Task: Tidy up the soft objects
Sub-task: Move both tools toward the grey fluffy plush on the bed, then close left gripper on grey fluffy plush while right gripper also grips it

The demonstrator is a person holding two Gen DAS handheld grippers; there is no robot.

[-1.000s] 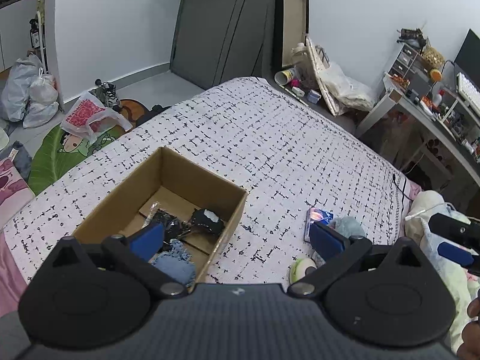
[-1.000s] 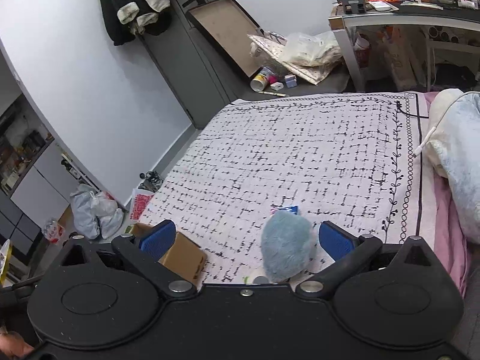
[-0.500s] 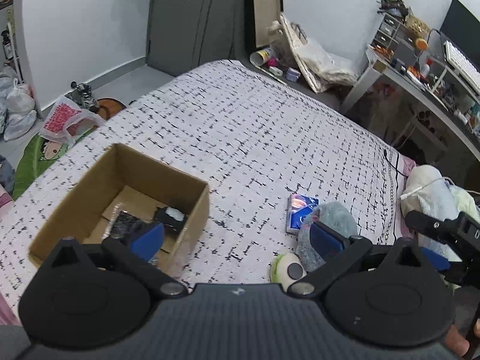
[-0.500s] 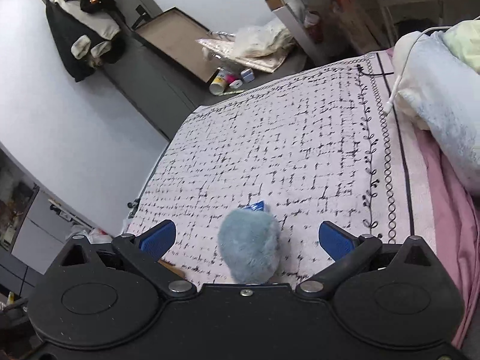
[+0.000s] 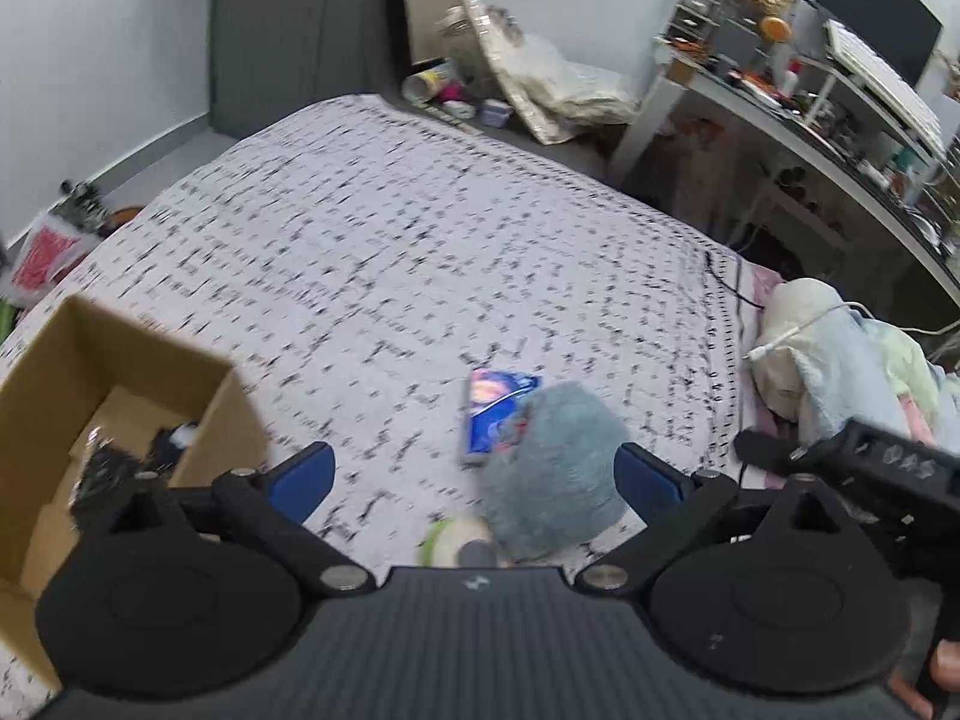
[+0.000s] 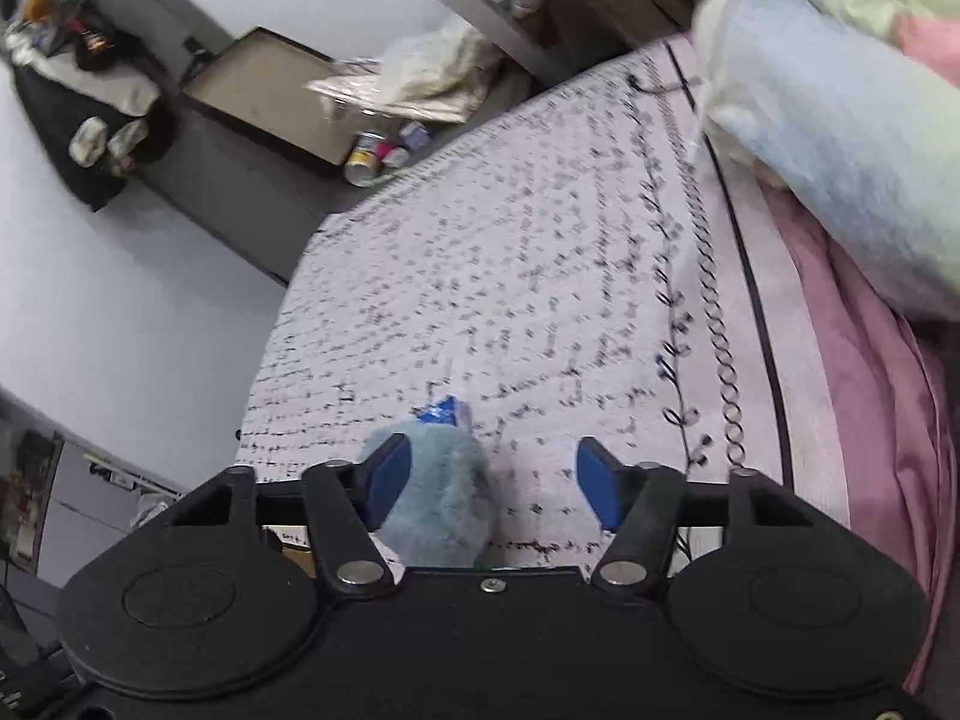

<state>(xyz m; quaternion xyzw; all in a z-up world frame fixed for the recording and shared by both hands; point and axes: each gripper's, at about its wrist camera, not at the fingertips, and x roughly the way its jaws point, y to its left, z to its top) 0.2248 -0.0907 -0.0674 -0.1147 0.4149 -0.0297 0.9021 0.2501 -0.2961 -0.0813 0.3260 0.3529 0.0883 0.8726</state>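
A fluffy grey-blue plush toy [image 5: 555,468] lies on the patterned bed cover, partly over a blue packet [image 5: 495,414]. A round white and green toy [image 5: 456,543] sits just in front of it. My left gripper [image 5: 474,471] is open and empty above the bed, with the plush near its right finger. My right gripper [image 6: 489,489] is open; the plush [image 6: 441,504] lies between its fingers, against the left finger. The right gripper also shows in the left wrist view [image 5: 864,468] at the right edge. A cardboard box [image 5: 90,396] with dark items inside stands at the left.
The bed cover [image 5: 390,252] stretches ahead. Pillows and folded blankets [image 5: 840,354] pile up at the right. A desk with clutter [image 5: 810,72] stands beyond the bed. Bags and a cup [image 5: 432,84] lie on the floor at the far end.
Both views have swung to the right. The box has slid to the left edge of the left wrist view. The right gripper's fingers have come closer together around the plush.
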